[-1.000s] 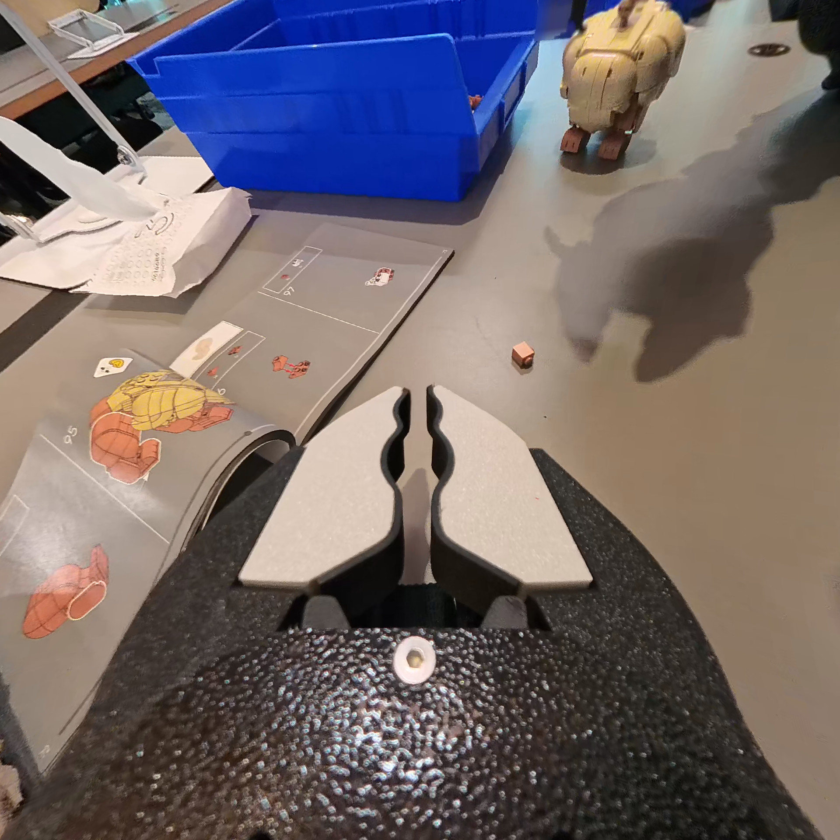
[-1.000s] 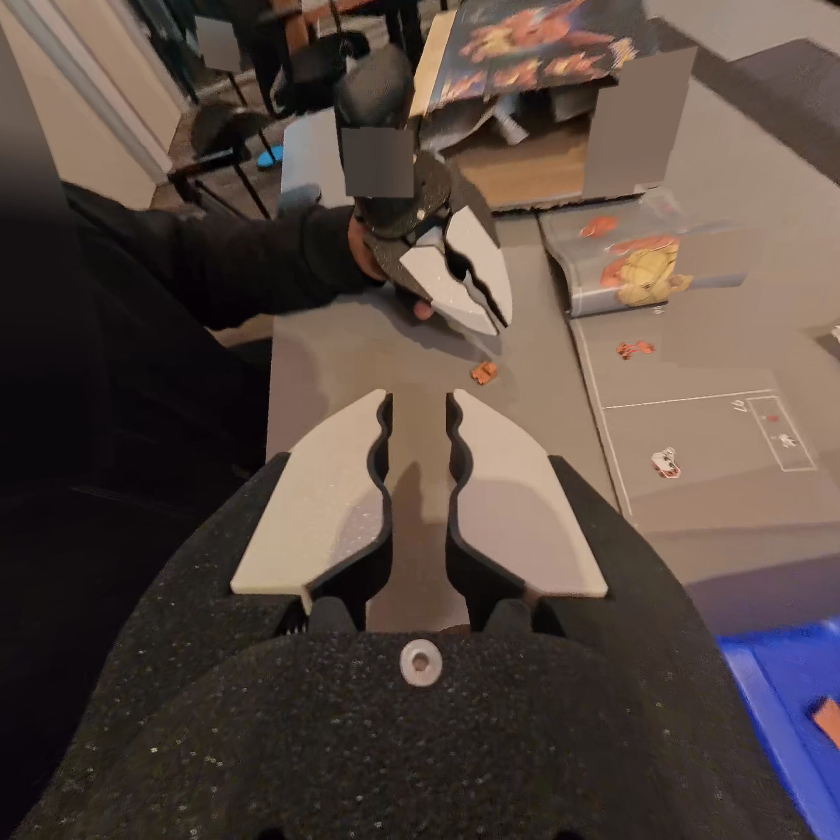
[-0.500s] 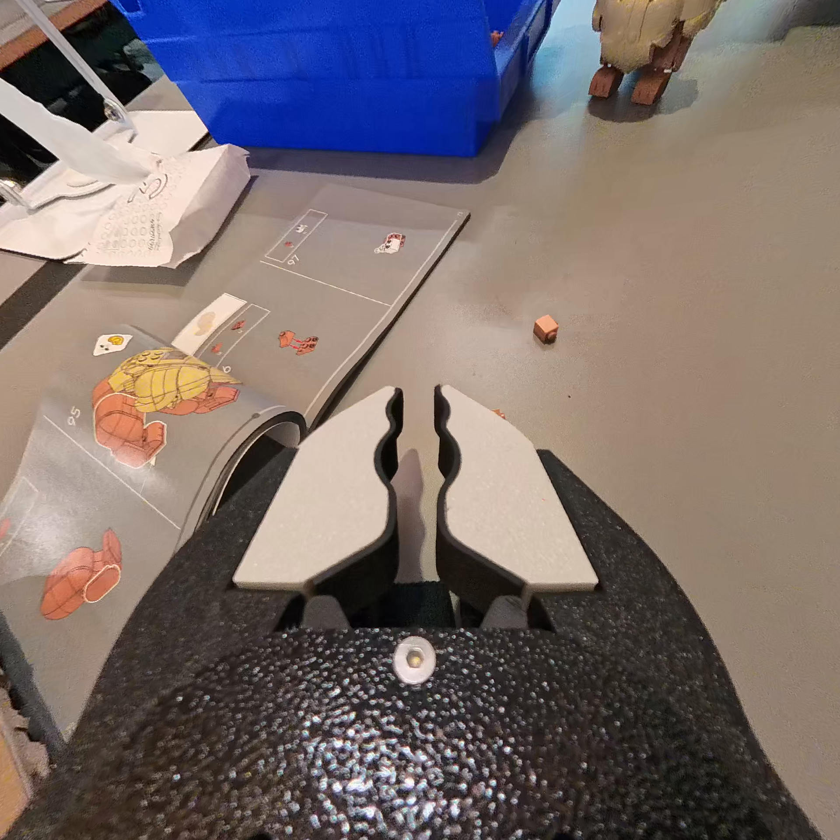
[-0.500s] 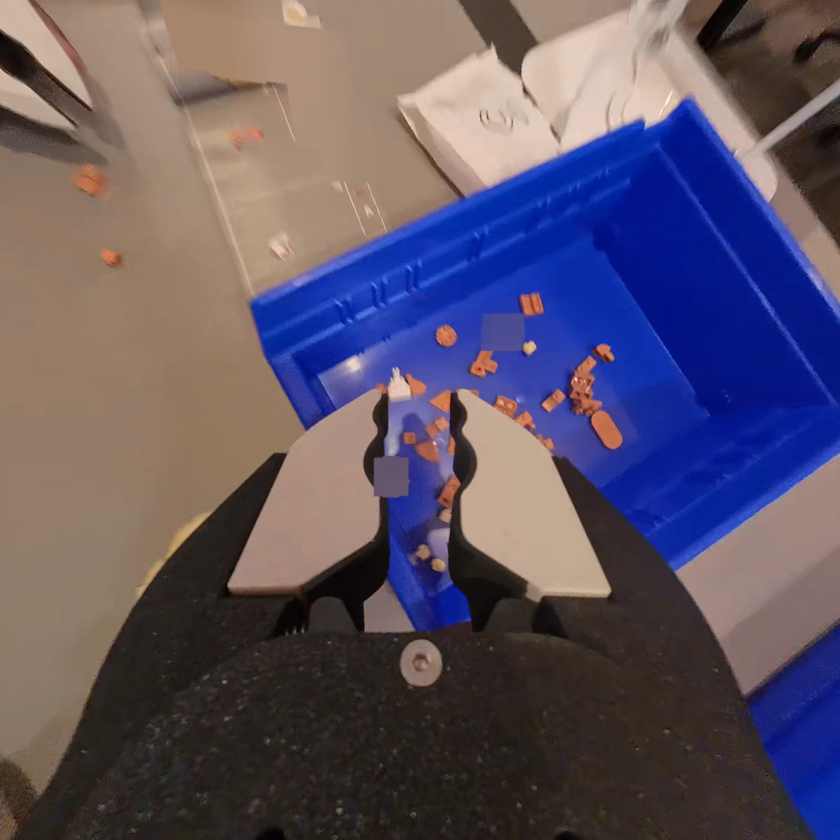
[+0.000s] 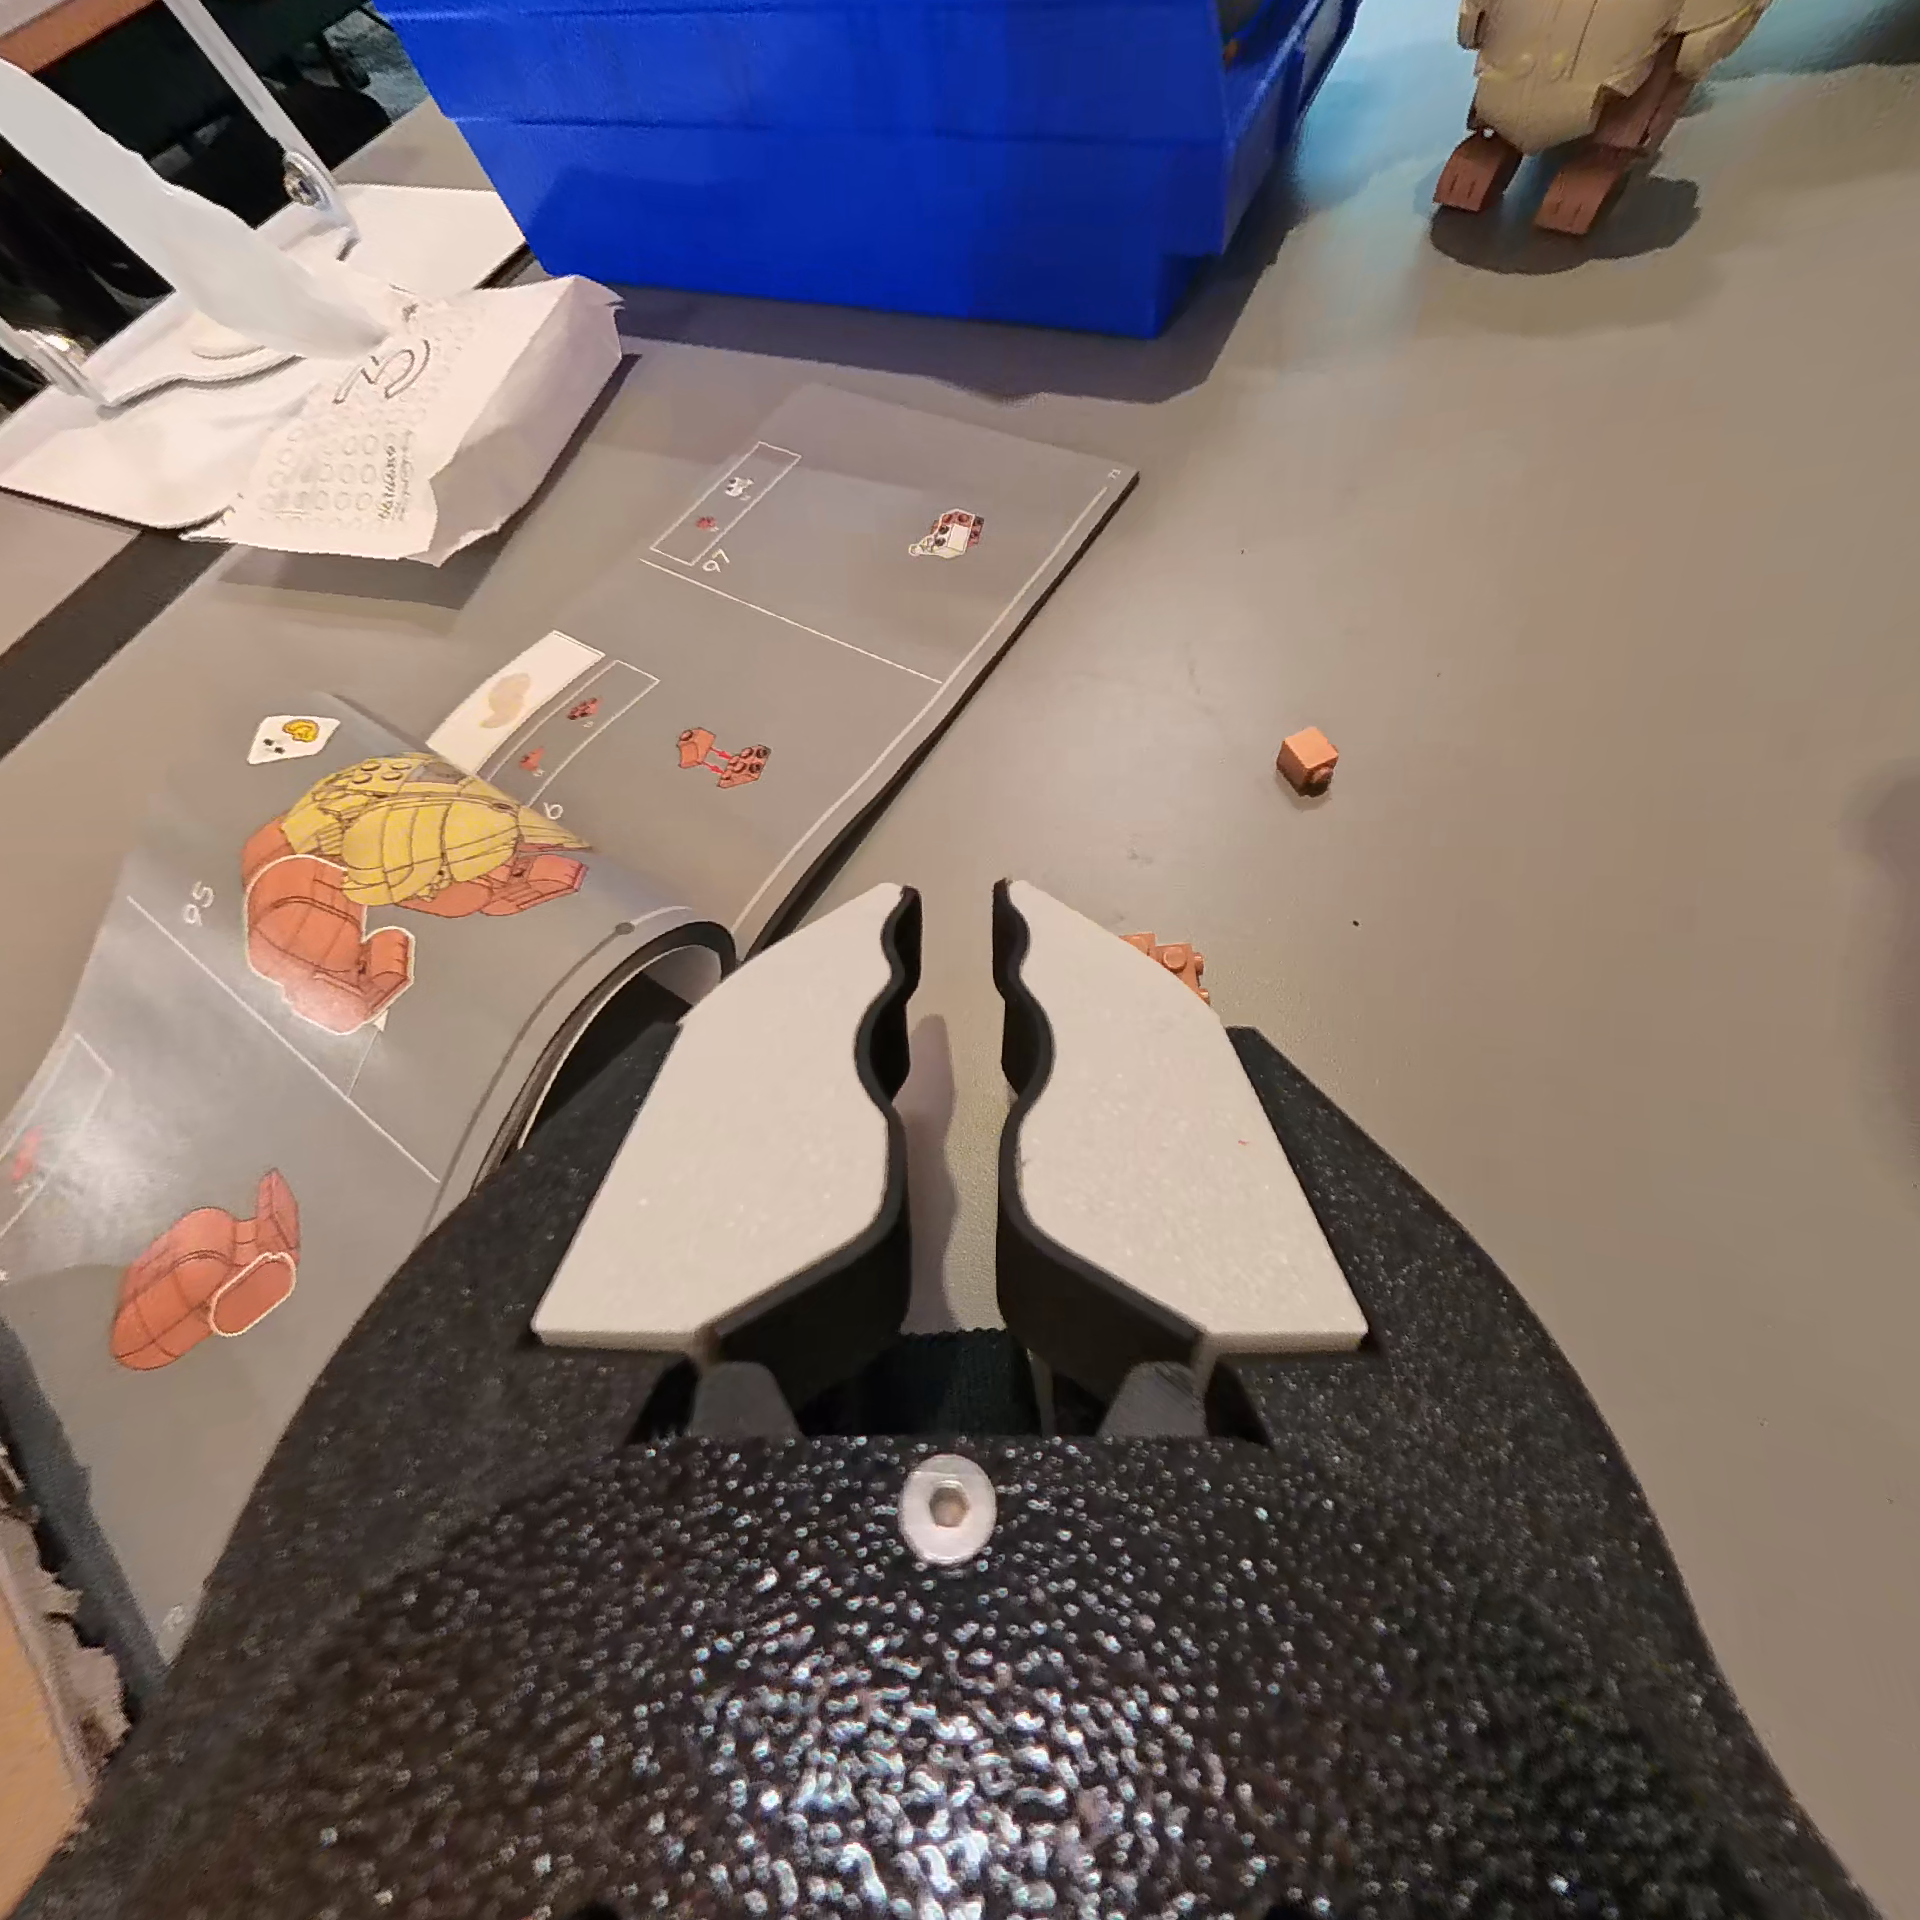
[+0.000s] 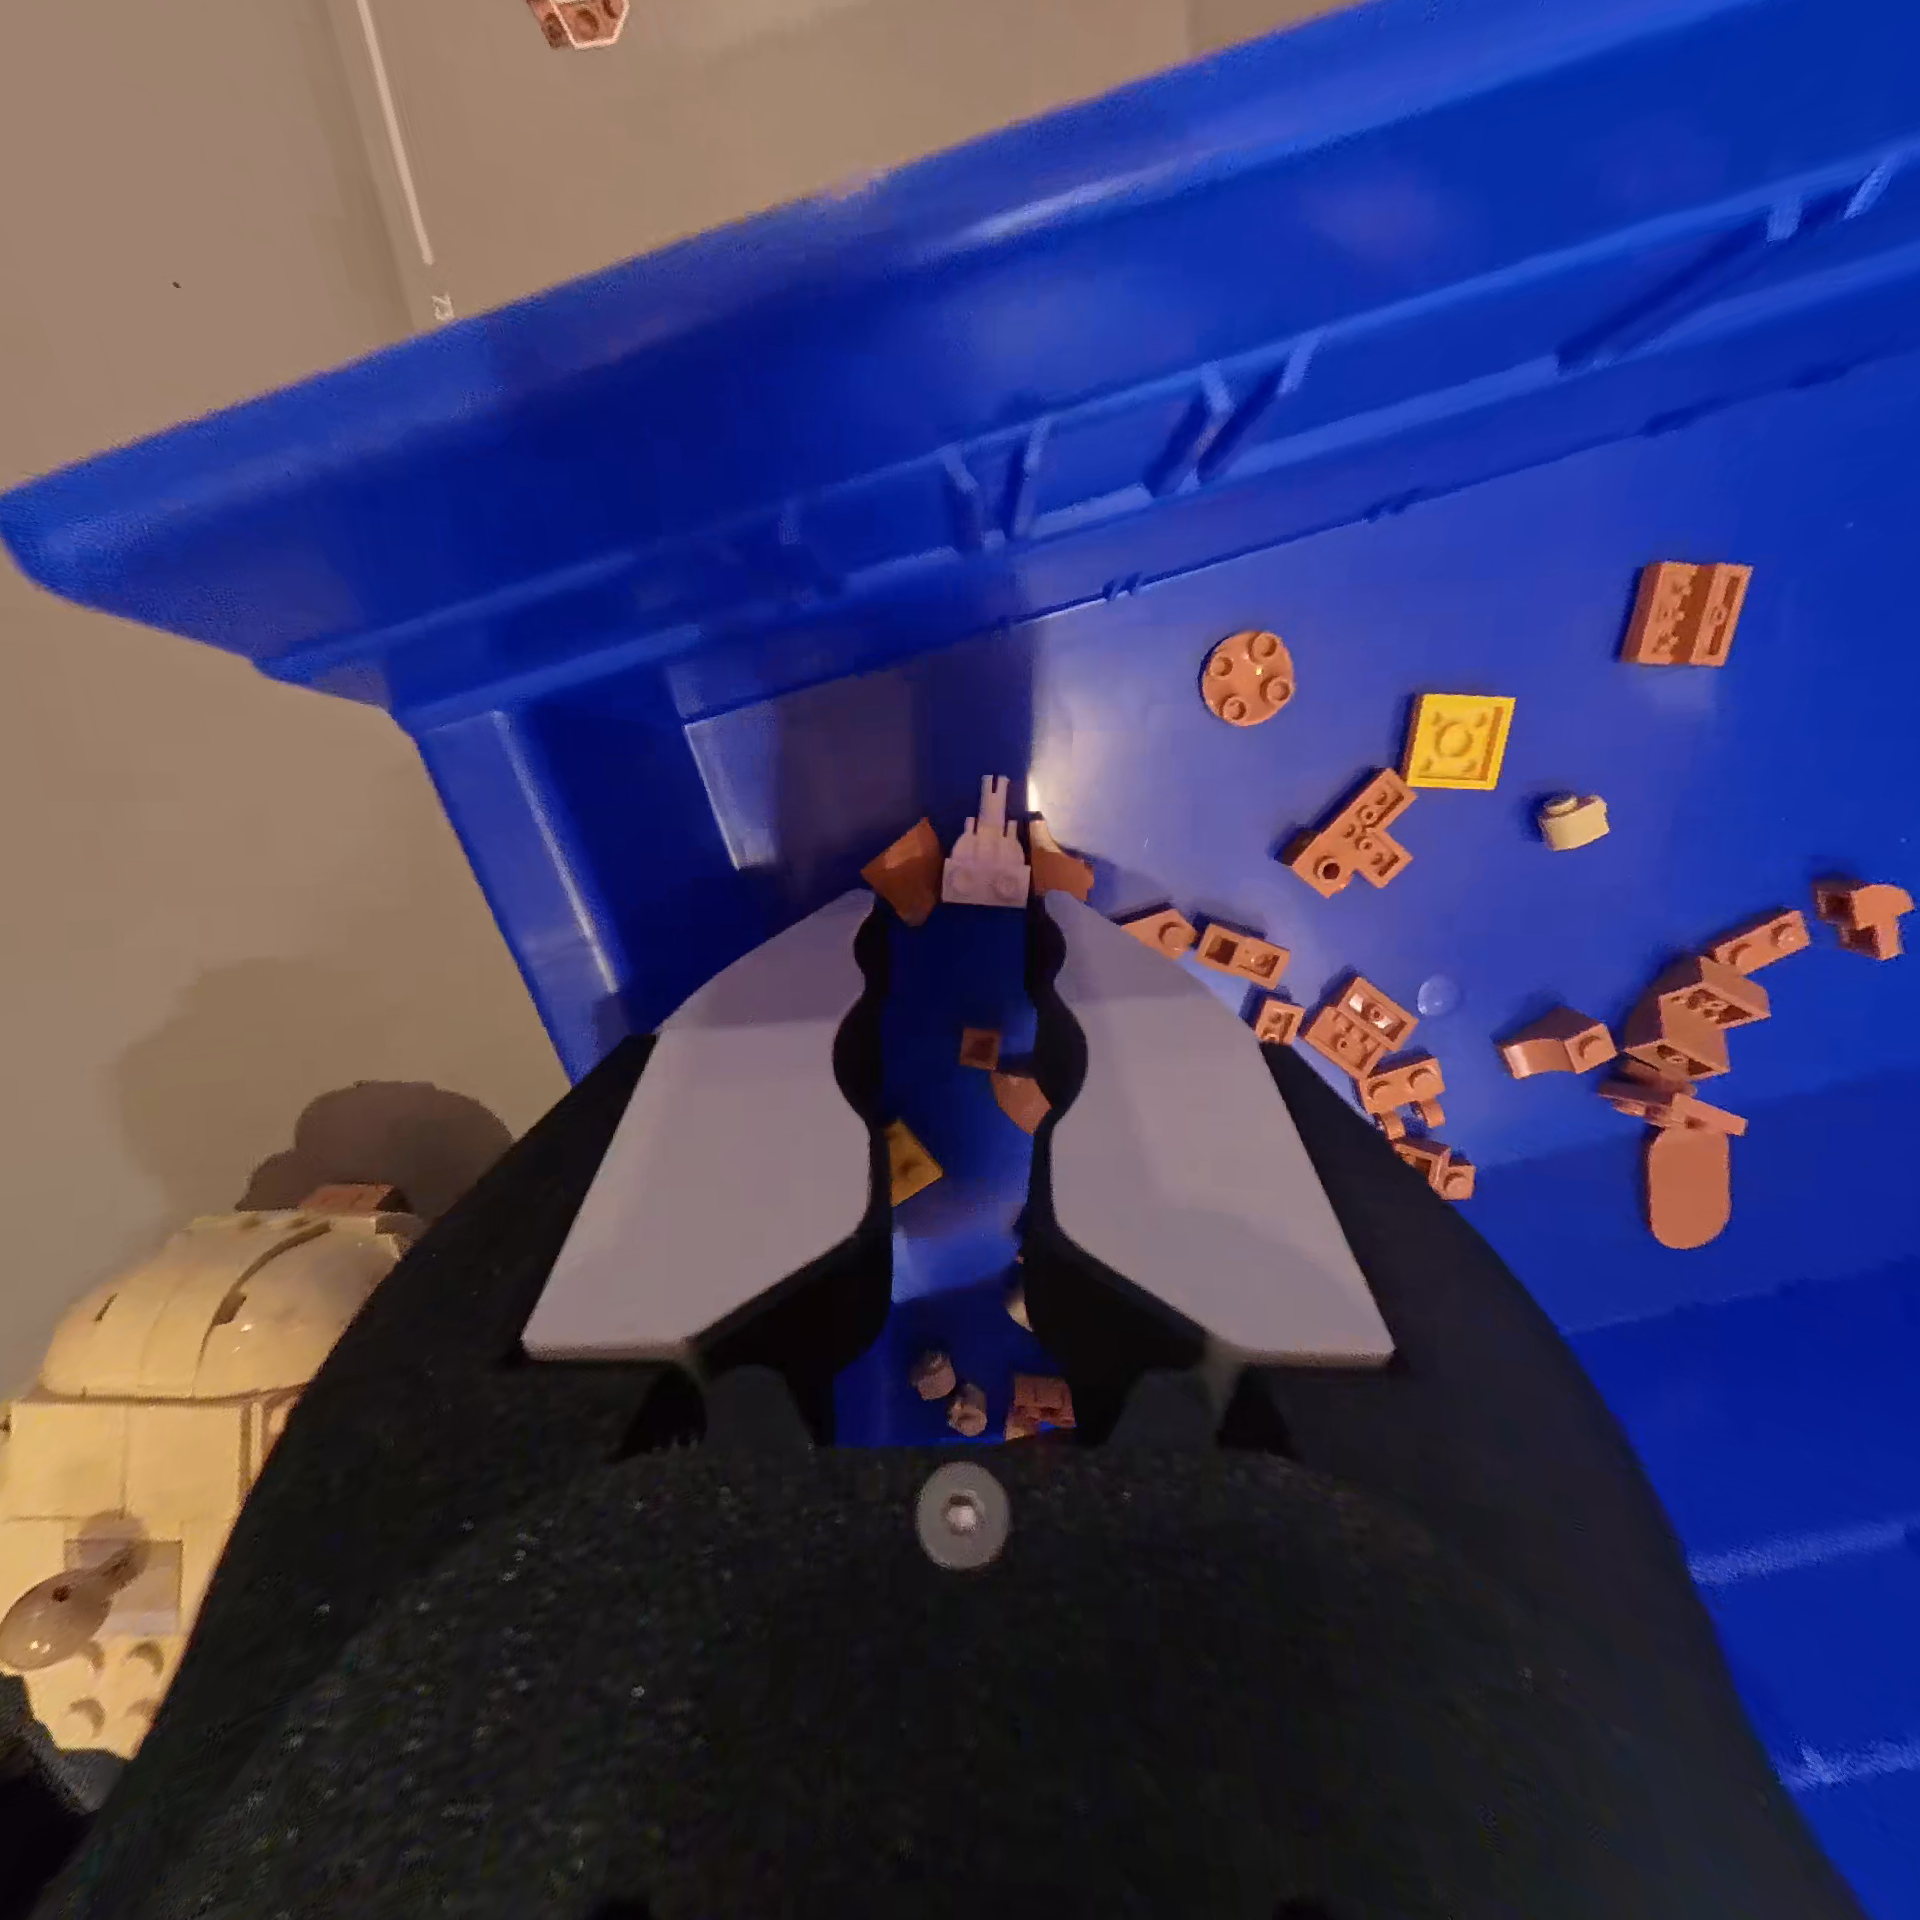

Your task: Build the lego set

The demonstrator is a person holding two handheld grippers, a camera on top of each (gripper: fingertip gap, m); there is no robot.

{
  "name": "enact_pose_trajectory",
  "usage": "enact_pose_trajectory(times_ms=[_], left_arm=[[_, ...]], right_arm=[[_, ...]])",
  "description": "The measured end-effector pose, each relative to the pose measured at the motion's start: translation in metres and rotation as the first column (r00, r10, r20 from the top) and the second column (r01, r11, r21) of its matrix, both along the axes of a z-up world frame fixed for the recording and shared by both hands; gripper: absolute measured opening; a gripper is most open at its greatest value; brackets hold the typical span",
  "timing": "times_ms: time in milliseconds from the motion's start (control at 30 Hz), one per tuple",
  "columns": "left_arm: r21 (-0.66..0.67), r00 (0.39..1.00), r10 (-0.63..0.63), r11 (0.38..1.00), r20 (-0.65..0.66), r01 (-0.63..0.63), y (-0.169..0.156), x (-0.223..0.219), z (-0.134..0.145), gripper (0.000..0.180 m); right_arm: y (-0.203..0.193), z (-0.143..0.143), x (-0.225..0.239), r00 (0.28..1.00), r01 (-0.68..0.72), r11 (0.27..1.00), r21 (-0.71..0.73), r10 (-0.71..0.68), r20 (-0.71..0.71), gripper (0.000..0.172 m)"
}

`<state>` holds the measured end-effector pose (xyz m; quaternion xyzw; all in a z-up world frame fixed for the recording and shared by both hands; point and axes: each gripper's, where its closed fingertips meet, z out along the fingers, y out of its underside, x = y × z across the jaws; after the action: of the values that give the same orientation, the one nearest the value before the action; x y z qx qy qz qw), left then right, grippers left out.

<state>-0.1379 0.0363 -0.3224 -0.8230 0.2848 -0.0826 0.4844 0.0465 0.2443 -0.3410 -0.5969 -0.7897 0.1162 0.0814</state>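
Nearest me, the left gripper hangs low over the grey table, jaws a narrow slit apart with nothing in them; a brown studded piece pokes out just beside its right finger, a small brown cube sits farther on, the open instruction booklet lies alongside. Across, the right gripper is inside the blue bin, jaws parted and empty; a small white piece lies right off its tips among scattered brown bricks.
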Motion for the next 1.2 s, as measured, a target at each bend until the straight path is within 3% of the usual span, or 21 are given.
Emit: enact_pose_trajectory(times_ms=[300, 433, 667, 1200], left_arm=[[0.016, 0.999, -0.030, 0.999, -0.033, 0.031, -0.003, 0.005, -0.001, 0.012], [0.034, 0.999, -0.027, 0.999, -0.045, 0.029, -0.004, 0.005, 0.000, 0.012], [0.037, 0.999, -0.018, 0.999, -0.029, 0.019, -0.008, 0.003, 0.002, 0.012], [0.023, 1.000, 0.015, 1.000, -0.011, -0.014, -0.010, -0.004, 0.002, 0.012]], right_arm=[[0.005, -0.006, -0.004, 0.999, 0.044, 0.999, 0.029, -0.044, 0.026, 0.021], [0.003, -0.007, -0.005, 0.998, 0.047, 0.998, 0.048, -0.049, 0.037, 0.010], [0.001, -0.012, -0.002, 0.995, 0.051, 0.997, 0.059, -0.056, 0.078, 0.028], [-0.003, -0.011, -0.009, 0.994, 0.105, 0.993, -0.049, -0.105, -0.004, 0.023]])
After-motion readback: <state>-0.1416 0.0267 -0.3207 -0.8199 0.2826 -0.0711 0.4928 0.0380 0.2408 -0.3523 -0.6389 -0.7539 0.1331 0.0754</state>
